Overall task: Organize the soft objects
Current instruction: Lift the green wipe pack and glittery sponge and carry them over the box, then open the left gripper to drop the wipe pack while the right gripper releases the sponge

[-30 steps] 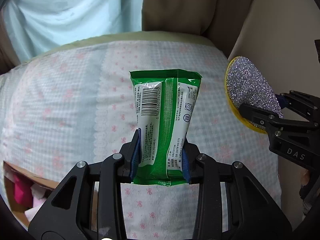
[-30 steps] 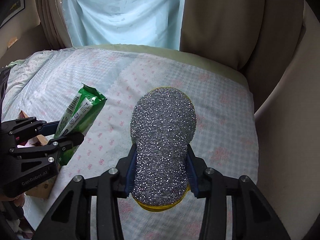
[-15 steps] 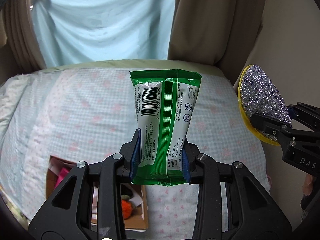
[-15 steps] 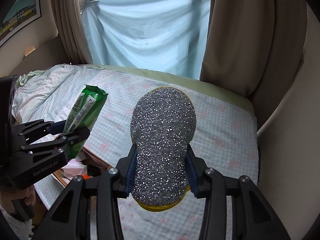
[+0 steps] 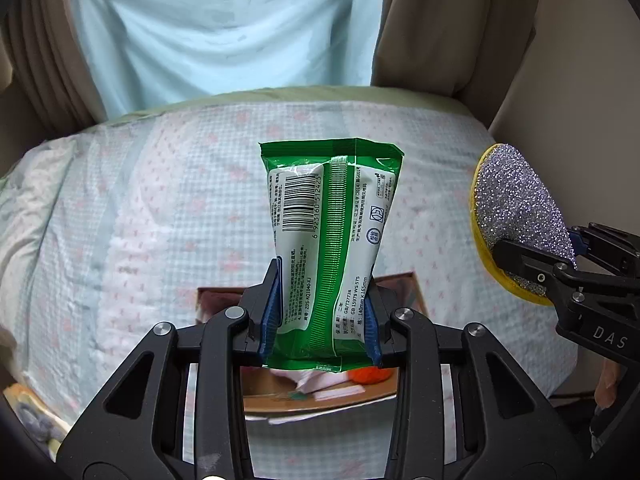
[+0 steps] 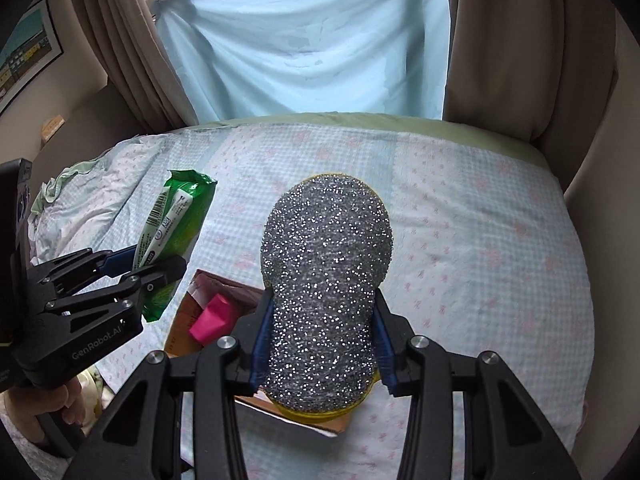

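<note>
The left gripper (image 5: 322,316) pinches a green plastic tissue pack (image 5: 330,236) and the right gripper (image 6: 322,334) squeezes a silvery yellow-backed scouring sponge (image 6: 326,272), both above the open cardboard box (image 6: 188,320) on the bed, probably for dropping in.

Pale checked bedspread (image 6: 460,216) with pink motifs, light blue cloth (image 6: 312,40) over window, beige curtains (image 6: 520,40), framed picture (image 6: 24,52)

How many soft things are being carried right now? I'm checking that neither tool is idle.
2. The green pack is clamped in the left tool; the sponge is clamped in the right tool. The box below may hide more.
</note>
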Available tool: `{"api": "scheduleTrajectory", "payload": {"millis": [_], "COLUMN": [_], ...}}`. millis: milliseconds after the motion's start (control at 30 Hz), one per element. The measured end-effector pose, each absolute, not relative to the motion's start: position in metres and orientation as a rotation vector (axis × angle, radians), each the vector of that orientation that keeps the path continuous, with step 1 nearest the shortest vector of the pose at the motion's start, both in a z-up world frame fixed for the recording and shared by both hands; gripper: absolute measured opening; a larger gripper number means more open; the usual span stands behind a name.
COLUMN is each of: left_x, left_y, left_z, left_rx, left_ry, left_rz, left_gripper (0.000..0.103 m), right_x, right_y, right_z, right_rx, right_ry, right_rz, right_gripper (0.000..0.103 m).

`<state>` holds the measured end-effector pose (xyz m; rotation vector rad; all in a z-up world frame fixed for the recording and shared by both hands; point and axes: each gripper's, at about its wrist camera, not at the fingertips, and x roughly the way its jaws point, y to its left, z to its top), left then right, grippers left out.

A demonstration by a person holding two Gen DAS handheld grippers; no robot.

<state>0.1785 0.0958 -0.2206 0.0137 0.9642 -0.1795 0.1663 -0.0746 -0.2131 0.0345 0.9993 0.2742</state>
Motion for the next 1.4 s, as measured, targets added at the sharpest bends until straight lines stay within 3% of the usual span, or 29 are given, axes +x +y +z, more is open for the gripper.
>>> {"api": "scheduleTrajectory", "payload": {"millis": [267, 600, 800, 867, 900, 933, 967, 1000, 1400], "left_x": [0.184, 0.194, 0.201, 0.204, 0.205, 0.206, 0.207, 0.207, 0.187], "left_y": [0.147, 0.157, 0.157, 0.155, 0.154, 0.152, 0.150, 0.148, 0.140], "left_z": [-0.290, -0.387, -0.415, -0.417, -0.417, -0.418, -0.419, -0.422, -0.429], "left_rx": [0.091, 0.174, 0.229, 0.238, 0.244, 0.252, 0.255, 0.259, 0.277], "left_ry": [1.117, 1.314, 1.349, 1.347, 1.344, 1.338, 1.342, 1.355, 1.386], "left_rz": [-0.251, -0.334, -0.360, -0.368, -0.373, -0.378, -0.387, -0.403, -0.451], "left_gripper": [0.031, 0.031, 0.031, 0.033, 0.040, 0.062, 0.081, 0.101, 0.103], "right_x": [0.156, 0.168, 0.181, 0.183, 0.184, 0.185, 0.185, 0.186, 0.170], "right_y": [-0.029, -0.001, -0.004, -0.004, -0.005, -0.006, -0.007, -0.008, -0.016], "right_z": [-0.279, -0.358, -0.381, -0.385, -0.386, -0.387, -0.389, -0.390, -0.394], "right_rx": [0.144, 0.176, 0.237, 0.240, 0.246, 0.258, 0.271, 0.281, 0.304], "right_ry": [1.136, 1.314, 1.372, 1.375, 1.370, 1.364, 1.364, 1.367, 1.410], "right_rz": [0.115, 0.045, 0.001, -0.007, -0.007, -0.005, -0.002, -0.004, -0.046], "right_gripper": [0.040, 0.040, 0.047, 0.062, 0.068, 0.087, 0.096, 0.098, 0.098]}}
